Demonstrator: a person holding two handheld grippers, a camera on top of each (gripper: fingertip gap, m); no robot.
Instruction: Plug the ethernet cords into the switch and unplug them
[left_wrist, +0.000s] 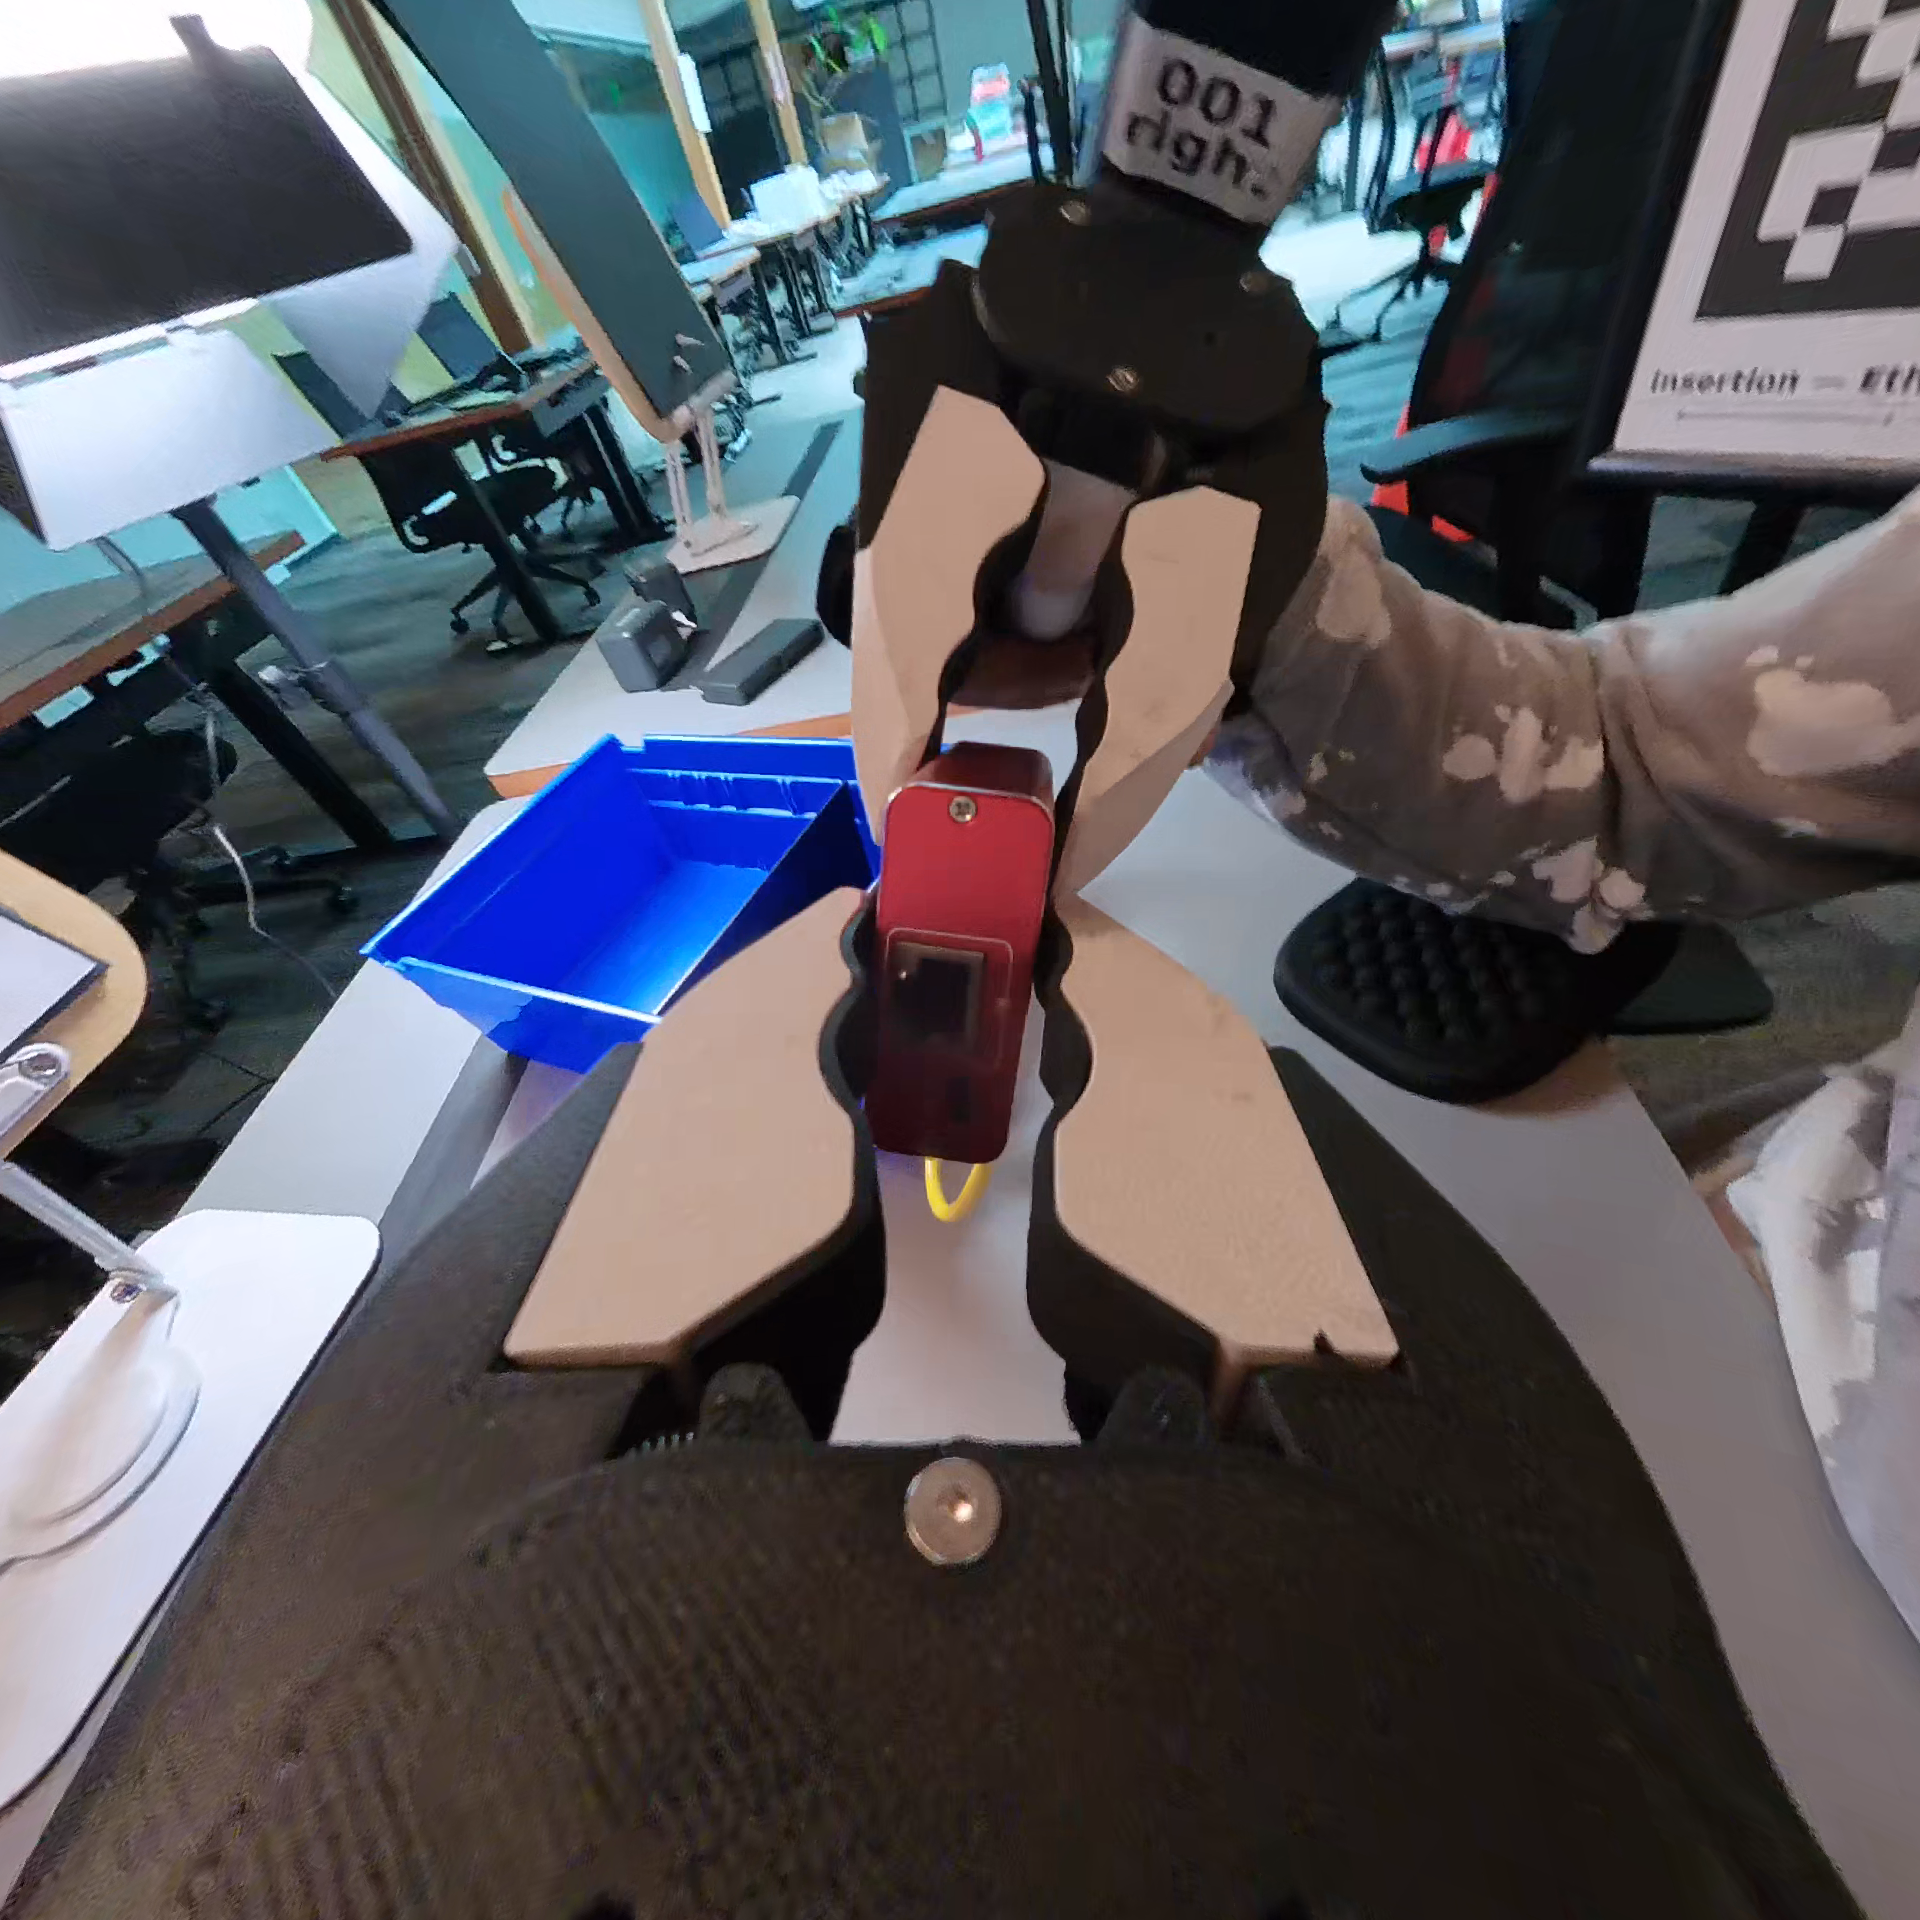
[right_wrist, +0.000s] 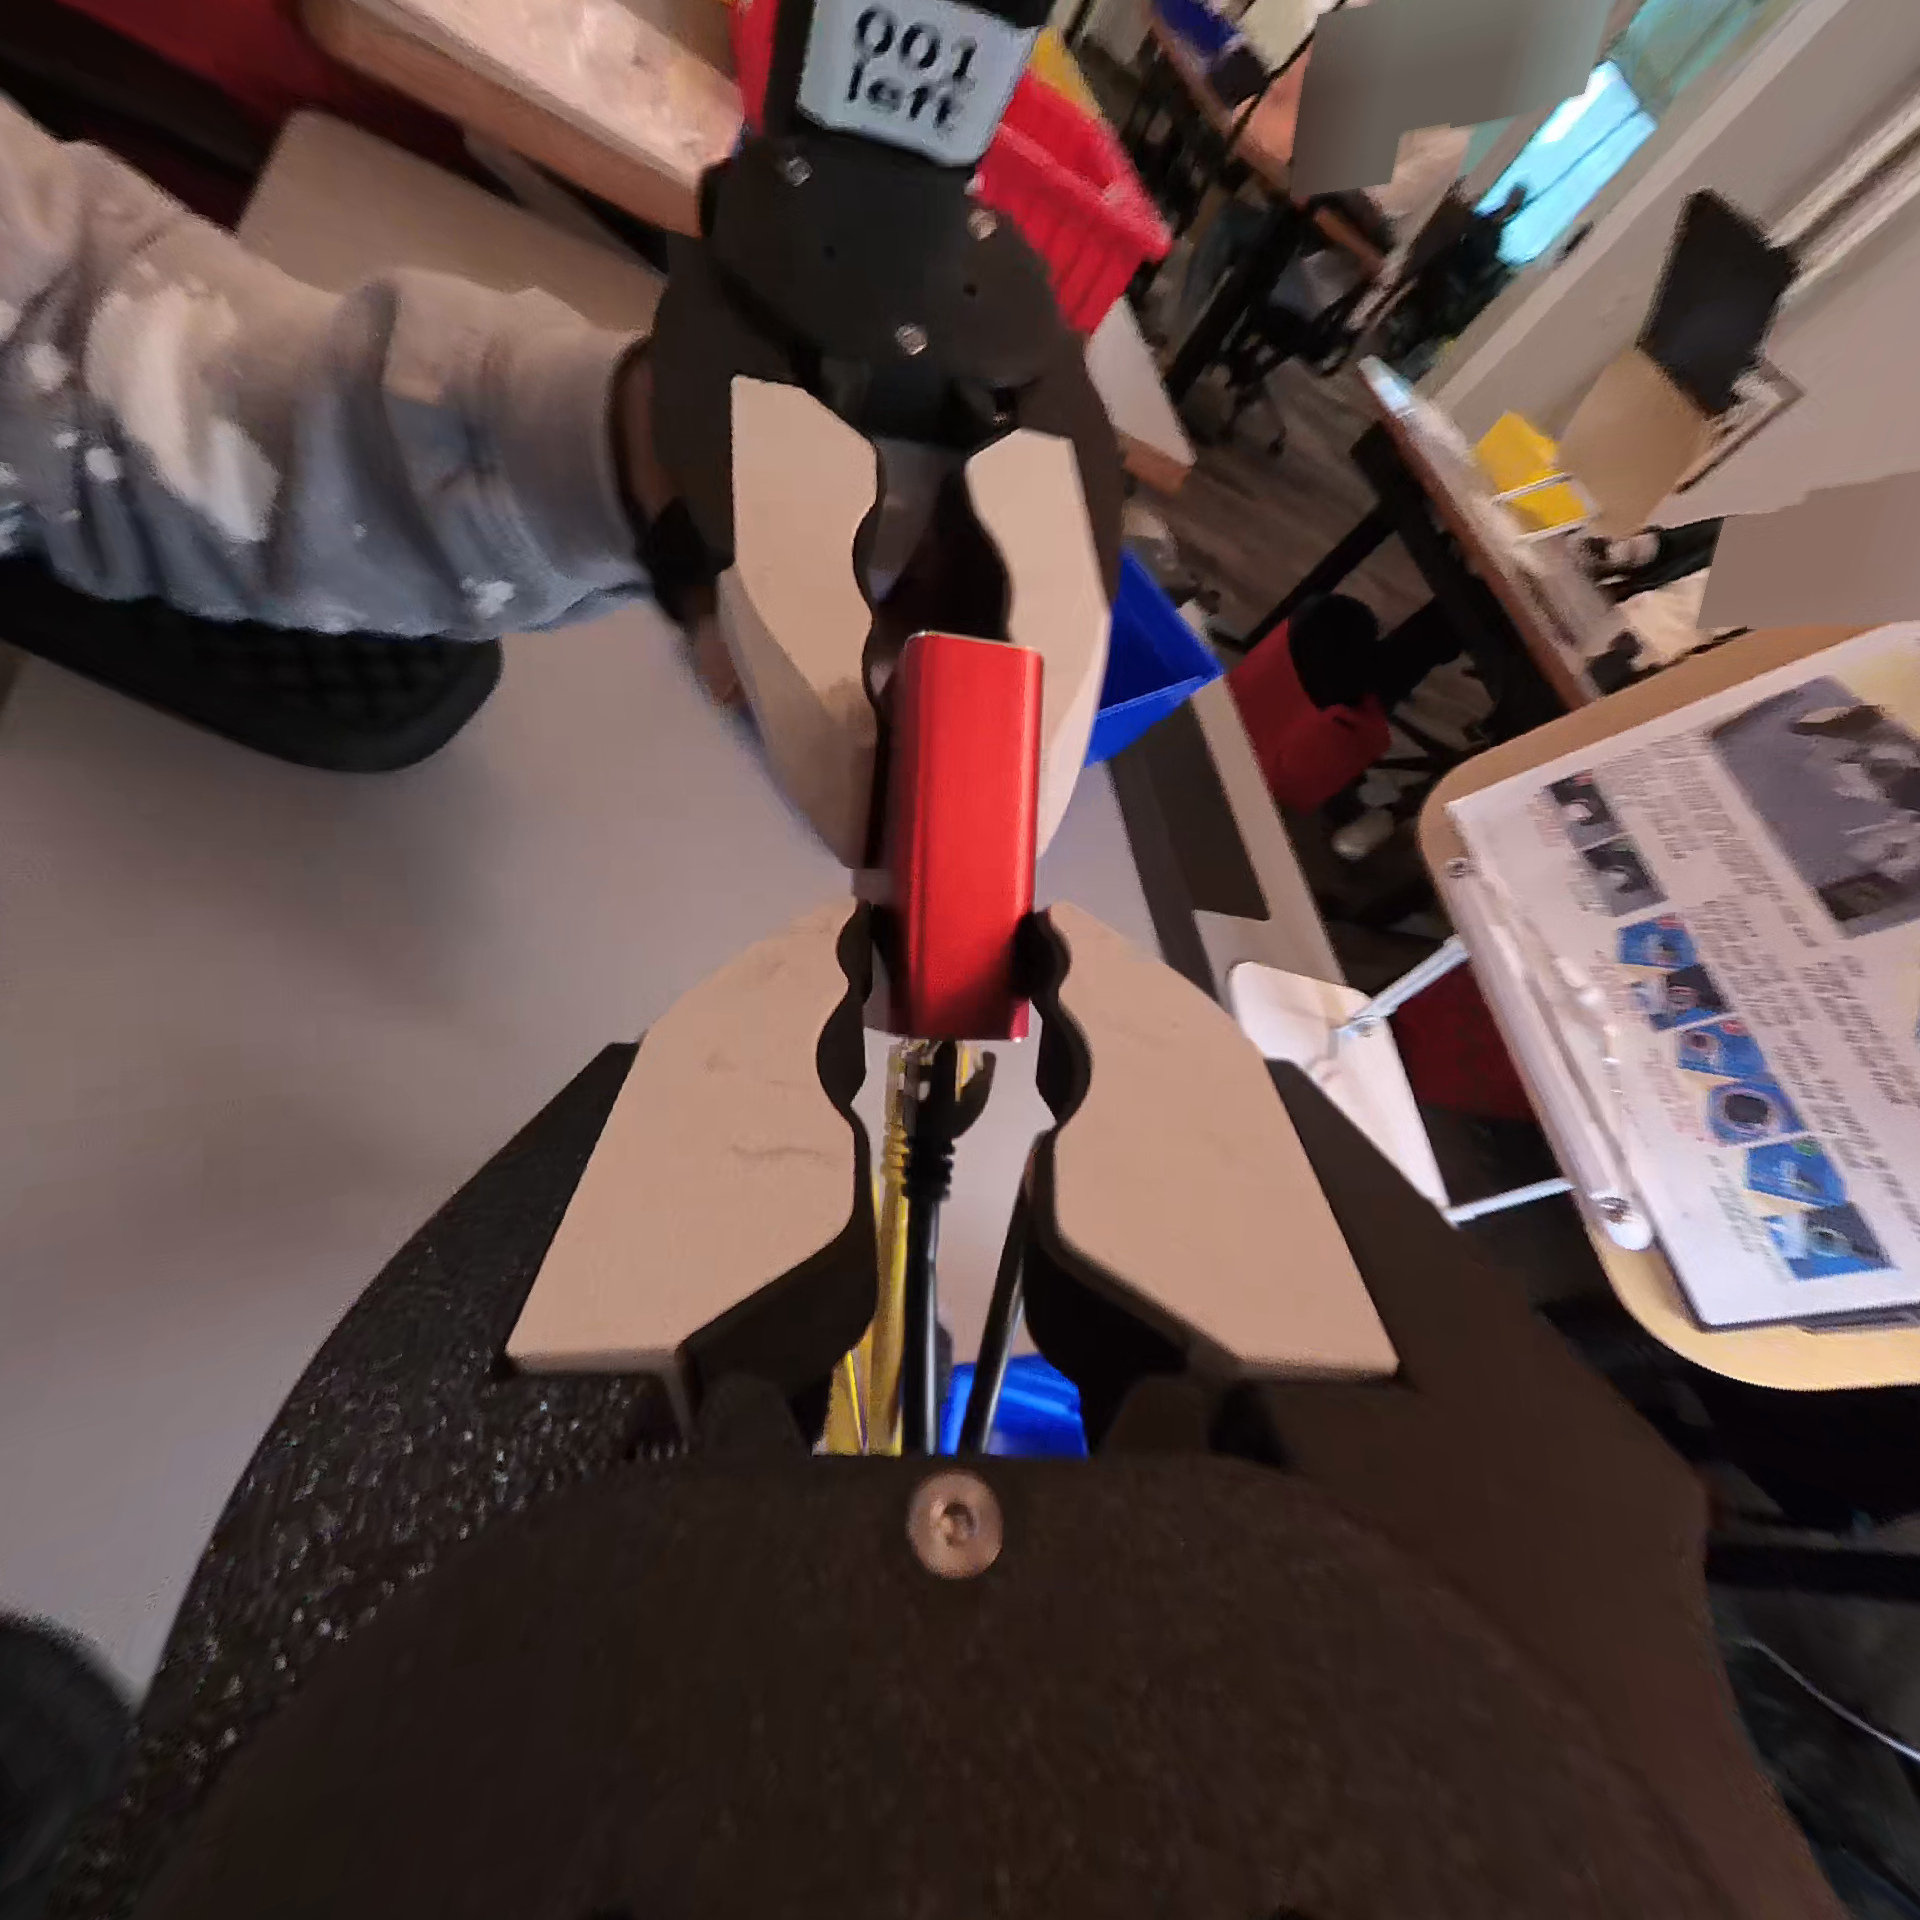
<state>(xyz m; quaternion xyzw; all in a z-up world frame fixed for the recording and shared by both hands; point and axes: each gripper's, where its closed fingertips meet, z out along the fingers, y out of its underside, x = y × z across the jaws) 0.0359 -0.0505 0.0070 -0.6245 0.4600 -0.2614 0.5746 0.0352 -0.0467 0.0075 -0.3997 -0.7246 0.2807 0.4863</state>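
A red metal switch (left_wrist: 961, 935) is held in the air over the white table (left_wrist: 1351, 1195), between both grippers. My left gripper (left_wrist: 961, 914) is shut on its near end, where an empty port faces the camera. A yellow cord (left_wrist: 956, 1190) loops out below it. My right gripper (left_wrist: 987, 821) reaches in from the far side and grips the switch's other end. In the right wrist view, my right gripper (right_wrist: 951, 920) is shut on the switch (right_wrist: 966, 821). A black cord (right_wrist: 925, 1174) and the yellow cord (right_wrist: 888, 1153) are plugged into the near end. The left gripper (right_wrist: 956, 810) grips the far end.
An empty blue bin (left_wrist: 623, 914) stands on the table to the left of the switch. A black bumpy pad (left_wrist: 1455, 997) lies at the table's right. A clipped instruction sheet (right_wrist: 1714, 987) and a white lamp base (left_wrist: 104, 1403) stand on side tables. A sleeved arm (left_wrist: 1558, 727) crosses the right.
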